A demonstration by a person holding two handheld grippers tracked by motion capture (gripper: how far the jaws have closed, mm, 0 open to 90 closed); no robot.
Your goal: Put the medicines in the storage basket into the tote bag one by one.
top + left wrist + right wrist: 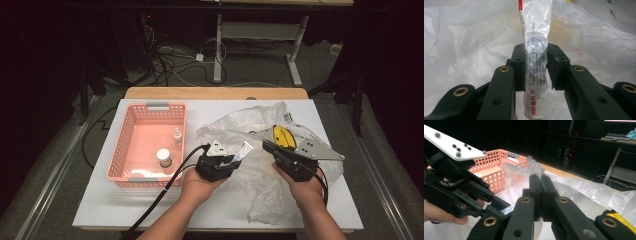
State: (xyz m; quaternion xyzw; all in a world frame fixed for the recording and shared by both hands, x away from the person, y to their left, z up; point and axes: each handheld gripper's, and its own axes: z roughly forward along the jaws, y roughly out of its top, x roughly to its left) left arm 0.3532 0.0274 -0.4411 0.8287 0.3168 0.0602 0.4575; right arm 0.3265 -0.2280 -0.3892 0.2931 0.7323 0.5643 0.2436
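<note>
While you are working over the tabletop (150, 200):
Left tool (535, 67): you are clamping the ointment tube (536, 50).
Right tool (540, 195): you are pinching the plastic bag (584, 192).

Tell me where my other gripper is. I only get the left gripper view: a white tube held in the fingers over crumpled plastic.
Observer: The right gripper is shut, pinching an edge of the plastic bag between its fingers.
Operator: Name a place where the tube could go.
Observer: A pink basket stands on the table, to the left of the bag.
Operator: Say what's in it.
Observer: A small dropper bottle and a white-capped jar, both upright.
</note>
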